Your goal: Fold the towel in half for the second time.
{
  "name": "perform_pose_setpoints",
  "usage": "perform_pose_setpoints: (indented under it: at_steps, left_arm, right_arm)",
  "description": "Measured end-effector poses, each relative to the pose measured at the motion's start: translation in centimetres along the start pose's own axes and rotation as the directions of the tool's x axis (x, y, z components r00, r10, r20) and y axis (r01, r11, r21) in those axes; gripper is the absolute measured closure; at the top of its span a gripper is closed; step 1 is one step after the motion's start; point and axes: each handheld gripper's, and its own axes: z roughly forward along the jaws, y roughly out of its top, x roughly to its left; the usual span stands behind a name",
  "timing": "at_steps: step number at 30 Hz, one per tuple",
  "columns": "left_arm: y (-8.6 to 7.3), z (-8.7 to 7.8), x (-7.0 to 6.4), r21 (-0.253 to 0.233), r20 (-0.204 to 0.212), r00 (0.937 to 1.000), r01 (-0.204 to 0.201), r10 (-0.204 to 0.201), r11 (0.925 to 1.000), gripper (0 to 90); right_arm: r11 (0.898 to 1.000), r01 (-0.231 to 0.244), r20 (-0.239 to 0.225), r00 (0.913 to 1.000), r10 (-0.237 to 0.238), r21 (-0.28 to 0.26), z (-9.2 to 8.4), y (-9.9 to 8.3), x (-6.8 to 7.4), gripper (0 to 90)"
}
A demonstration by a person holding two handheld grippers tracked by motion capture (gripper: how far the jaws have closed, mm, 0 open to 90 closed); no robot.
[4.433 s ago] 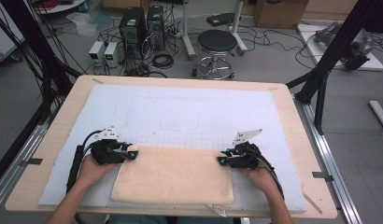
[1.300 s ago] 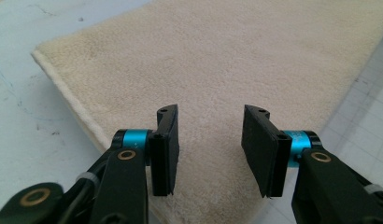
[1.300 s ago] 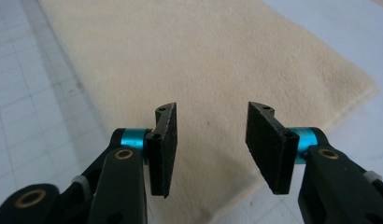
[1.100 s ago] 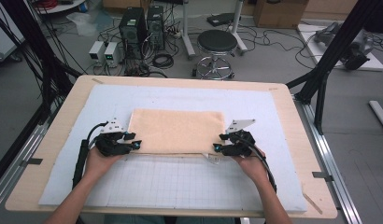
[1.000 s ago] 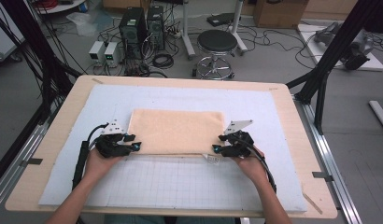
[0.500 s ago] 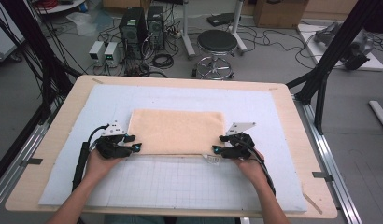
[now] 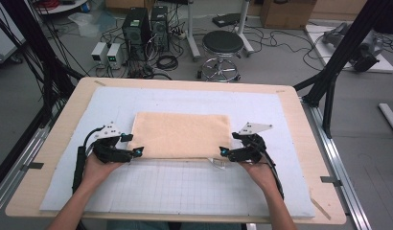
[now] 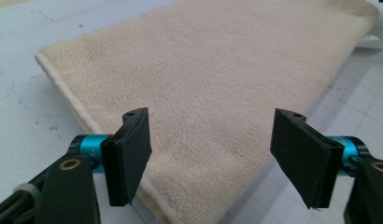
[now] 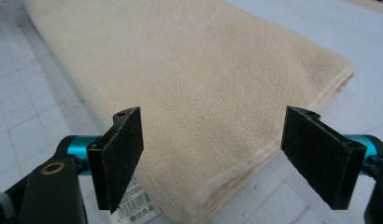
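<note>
High view: fingers (image 7: 132, 145) apart (towel (image 7: 180, 134) unheld)

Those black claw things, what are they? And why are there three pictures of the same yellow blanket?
The claws are grippers, tools with two flat black jaws, and a person holds one in each hand. In the picture from above you see the left gripper and the right gripper at the near corners of a folded cream towel. It lies on a white mat on a wooden table.

The other two pictures come from small cameras riding on the grippers, looking out between their jaws. That is why the towel looks so big there.

Nothing is held. Both grippers' jaws have just been opening: they stand wide apart, with a towel corner lying loose between them and the pads not pressing on it. A small white label pokes out from under the corner by the right gripper.
</note>
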Motion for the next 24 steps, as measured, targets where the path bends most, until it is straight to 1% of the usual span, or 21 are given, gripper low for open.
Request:
perform_pose_setpoints:
  at_steps: [2,4,5,6,10,14,17,18,21,22,24]
  left_arm:
    - [0.1,-0.1,-0.1,0.000,0.007,1.0000,0.005,-0.005,1.0000,23.4]
    - [0.1,-0.2,-0.1,-0.004,0.014,0.9998,0.013,-0.013,0.9999,20.2]
    - [0.1,-0.3,-0.2,-0.006,0.012,0.9998,0.016,-0.016,0.9998,19.0]
    - [0.2,-0.4,-0.2,-0.011,0.005,0.9999,0.012,-0.012,0.9999,17.8]
    - [0.3,-0.8,-0.4,-0.027,-0.002,0.9998,0.018,-0.018,0.9995,13.0]
    - [0.2,-1.1,-0.6,-0.024,-0.008,1.0000,0.005,-0.005,0.9997,9.5]
    - [0.2,-1.2,-0.7,-0.029,-0.008,0.9999,0.010,-0.010,0.9995,6.4]
    - [0.1,-1.2,-0.7,-0.032,-0.007,0.9999,0.010,-0.010,0.9994,6.4]
    - [0.1,-1.2,-0.7,-0.040,-0.011,0.9998,0.016,-0.016,0.9991,6.3]
    - [0.1,-1.2,-0.7,-0.039,-0.015,0.9998,0.011,-0.012,0.9992,6.3]
    - [0.2,-1.3,-0.8,-0.046,-0.012,0.9998,0.013,-0.014,0.9989,6.3]
  right_arm:
    - [1.000,0.004,0.004,1.0000,-0.004,-0.020,-0.3,0.1,0.2,17.1]
    - [1.000,0.003,0.000,1.0000,-0.003,-0.029,-0.7,0.2,0.4,15.0]
    - [0.999,0.004,0.001,1.0000,-0.004,-0.036,-0.8,0.2,0.4,13.9]
    - [0.999,0.003,0.002,1.0000,-0.003,-0.049,-1.0,0.1,0.5,13.4]
    - [0.998,0.007,0.012,0.9999,-0.006,-0.066,-1.7,0.1,0.8,12.5]
    - [0.997,0.011,0.021,0.9997,-0.010,-0.081,-2.2,0.0,1.0,12.4]
    - [0.996,0.015,0.026,0.9996,-0.013,-0.087,-2.5,-0.1,1.0,12.4]
    - [0.996,0.009,0.026,0.9996,-0.007,-0.089,-2.5,-0.1,1.0,12.4]
    - [0.995,0.015,0.028,0.9995,-0.013,-0.094,-2.7,-0.2,1.1,12.4]
    - [0.995,0.019,0.030,0.9994,-0.016,-0.094,-2.7,-0.3,1.1,12.4]
    - [0.996,0.013,0.027,0.9996,-0.011,-0.090,-2.7,-0.3,1.2,12.4]
